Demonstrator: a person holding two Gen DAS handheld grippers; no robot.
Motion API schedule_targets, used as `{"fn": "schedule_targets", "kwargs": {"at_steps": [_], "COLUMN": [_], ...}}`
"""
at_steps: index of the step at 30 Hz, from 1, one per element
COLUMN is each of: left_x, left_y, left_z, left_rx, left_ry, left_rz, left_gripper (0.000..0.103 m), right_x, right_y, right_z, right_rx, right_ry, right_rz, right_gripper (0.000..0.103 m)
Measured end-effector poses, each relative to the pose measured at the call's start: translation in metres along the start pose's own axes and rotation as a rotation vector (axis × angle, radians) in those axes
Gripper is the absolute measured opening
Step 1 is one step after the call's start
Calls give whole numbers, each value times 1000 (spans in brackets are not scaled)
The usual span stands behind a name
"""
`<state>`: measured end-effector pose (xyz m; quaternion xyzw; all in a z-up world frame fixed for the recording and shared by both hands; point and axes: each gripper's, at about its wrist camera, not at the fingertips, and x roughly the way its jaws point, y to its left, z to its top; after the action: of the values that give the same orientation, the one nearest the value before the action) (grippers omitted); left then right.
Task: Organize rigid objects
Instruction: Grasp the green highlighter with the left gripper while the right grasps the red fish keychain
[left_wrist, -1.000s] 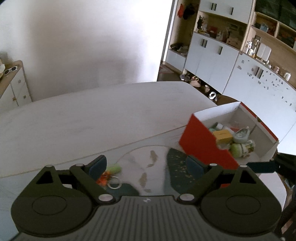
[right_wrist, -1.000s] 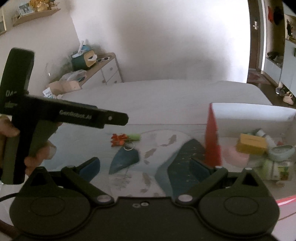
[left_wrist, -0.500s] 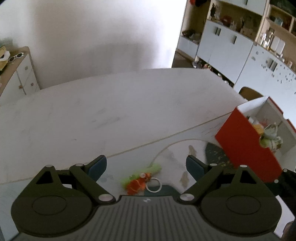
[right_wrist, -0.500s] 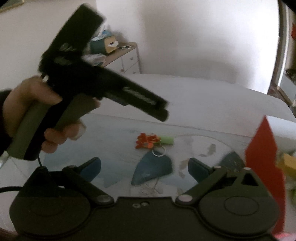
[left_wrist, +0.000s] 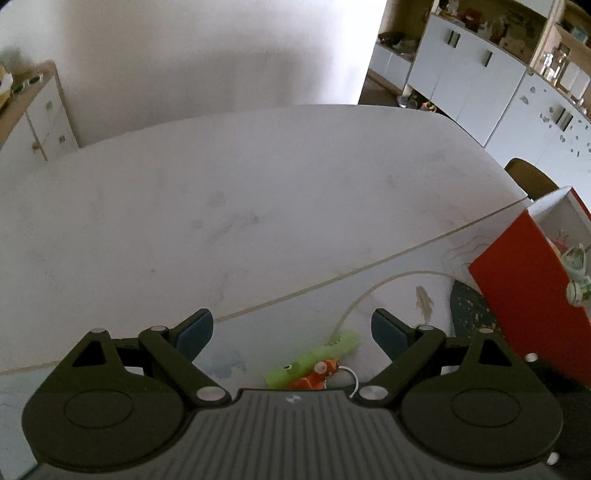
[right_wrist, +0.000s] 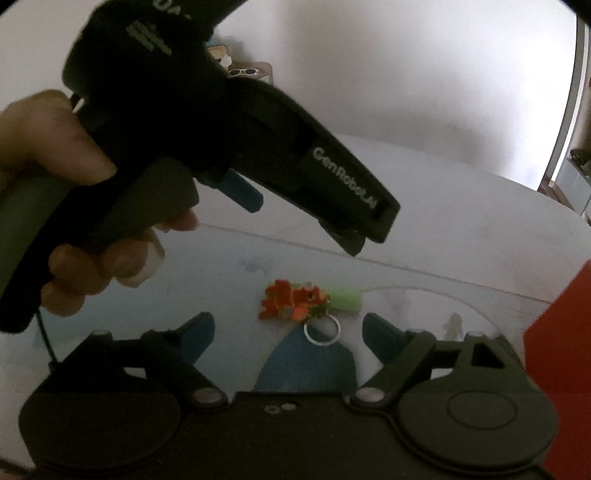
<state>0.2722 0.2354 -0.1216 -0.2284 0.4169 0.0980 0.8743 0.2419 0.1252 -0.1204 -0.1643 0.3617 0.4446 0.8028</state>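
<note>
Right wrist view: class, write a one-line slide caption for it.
Right tool, closing on nothing, aims at an orange-and-green keychain toy on the table mat; the left tool looms above it.

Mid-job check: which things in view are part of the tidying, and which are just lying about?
Part of the job:
- orange-and-green keychain toy on the mat, ring attached
- red box, already holding items
- left gripper, open above the toy
- right gripper, fingers closing, nothing between them yet

Just lying about:
- sunglasses on the side cabinet
- white cupboards
- table mat
</note>
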Motion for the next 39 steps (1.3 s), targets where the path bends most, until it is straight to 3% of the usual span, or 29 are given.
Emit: {"fn": "schedule_targets", "kwargs": {"at_steps": [2,6,14,19,22,28,37,39], "left_x": [4,9,18,22,23,23,24,26], "left_y": [6,11,18,19,20,21,11,10], "left_z": [2,2,3,3,4,3,-13,-16], "left_rx": [-14,-29,-45,-44,-36,-19,117,142], "left_ry": [5,15,27,29,29,38,13,4], "left_rz": [-4,-12,-12,-18,-16,-28,-29,-28], "left_gripper": [93,93,93,93,93,93,92,86], "right_x": [8,23,37,40,39,33,11,7], "right_y": [3,7,4,3,6,8,-6,-7], "right_z": [1,1,6,7,5,0,-14,-16], "right_rx": [-17,-51,-10,10,-7,-11,40,51], "right_ry": [4,24,35,33,38,31,58,65], "right_rz": [-3,-19,-29,-29,-41,-54,-39,-35], "right_gripper": [86,77,75,65,52,51,51,51]}}
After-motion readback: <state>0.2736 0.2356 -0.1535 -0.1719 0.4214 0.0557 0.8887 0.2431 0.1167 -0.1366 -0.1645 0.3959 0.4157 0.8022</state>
